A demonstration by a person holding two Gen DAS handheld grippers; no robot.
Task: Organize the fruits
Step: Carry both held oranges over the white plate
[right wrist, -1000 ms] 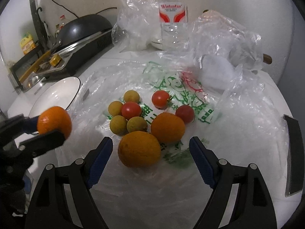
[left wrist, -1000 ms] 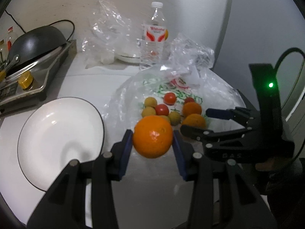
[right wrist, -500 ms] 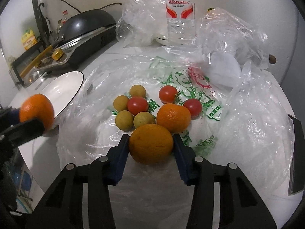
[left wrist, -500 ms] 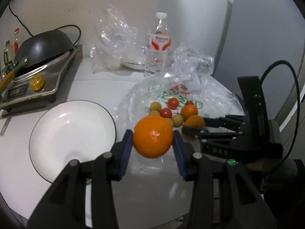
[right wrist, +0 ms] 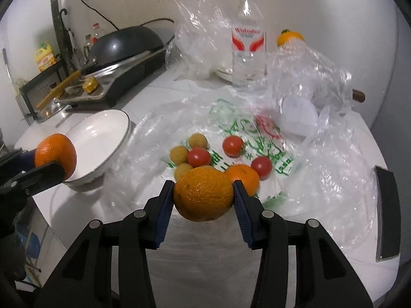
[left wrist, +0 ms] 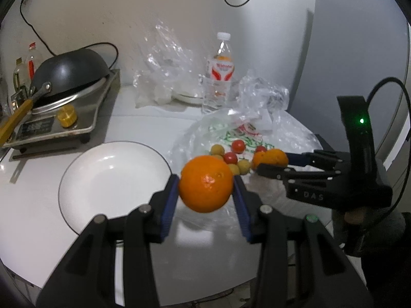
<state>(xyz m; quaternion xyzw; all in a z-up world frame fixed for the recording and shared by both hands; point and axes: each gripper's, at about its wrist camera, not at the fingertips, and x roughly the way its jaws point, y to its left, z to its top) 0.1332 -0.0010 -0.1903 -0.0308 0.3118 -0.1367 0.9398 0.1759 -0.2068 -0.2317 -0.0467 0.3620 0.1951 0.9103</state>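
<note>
Both grippers' fingers clamp oranges (left gripper (left wrist: 205,195), right gripper (right wrist: 203,200)) beside white plate (left wrist: 84,169).

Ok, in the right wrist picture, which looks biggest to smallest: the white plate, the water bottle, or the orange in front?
1. white plate
2. water bottle, close to the plate
3. orange between the right gripper's fingers

The orange is nearest the camera, so it looks bigger than it really is.

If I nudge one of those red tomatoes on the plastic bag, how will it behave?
The red tomato looks round and glossy, so it would probably roll. The crinkled plastic bag beneath may slide or bunch. It sits apart from the cluster, yet could bump the neighbouring yellow fruit. Likely soft; squeeze gently.
</note>
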